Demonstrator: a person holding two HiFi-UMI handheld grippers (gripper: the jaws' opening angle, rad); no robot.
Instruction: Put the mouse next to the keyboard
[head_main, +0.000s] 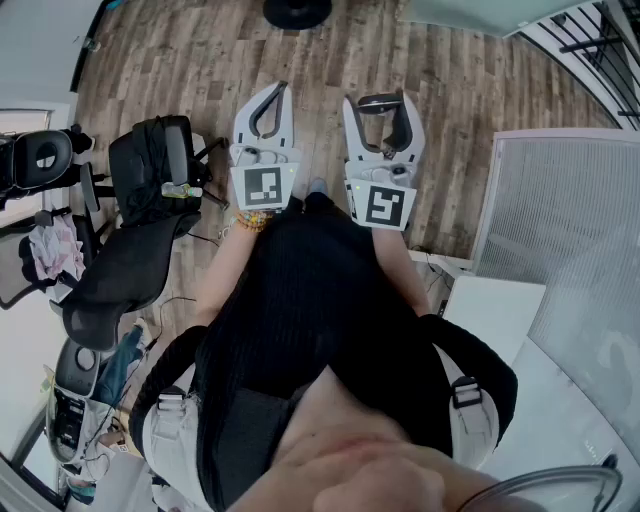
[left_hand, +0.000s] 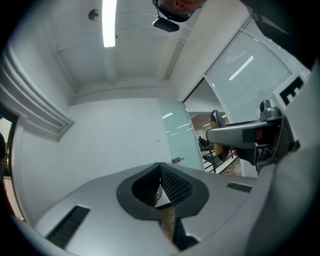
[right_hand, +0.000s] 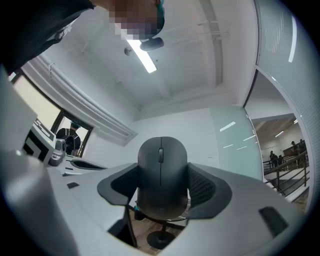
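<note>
Two grippers were out ahead of the person, side by side over the wooden floor (head_main: 200, 60), each with one marker cube at its near end.

Left gripper (head_main: 281, 90) (left_hand: 161, 190): both fingers clenched pad to pad, nothing between them.

Right gripper (head_main: 380, 101) (right_hand: 162, 192): fingers spread wide and grasping one mouse (head_main: 381, 102) (right_hand: 161, 172) by its two sides. The mouse was dark grey with one scroll wheel on the midline, its far end sticking out past the fingertips. It hung in the air between the fingers, above the floor and not resting on any surface.

Around the person, head view:
- one black office chair (head_main: 120, 270) at the left, just beside the person
- one black backpack (head_main: 160, 165) at the chair's far side
- one white counter (head_main: 495, 310) at the right, near the person's right arm
- one black round base (head_main: 297, 10) on the floor at the far edge
</note>
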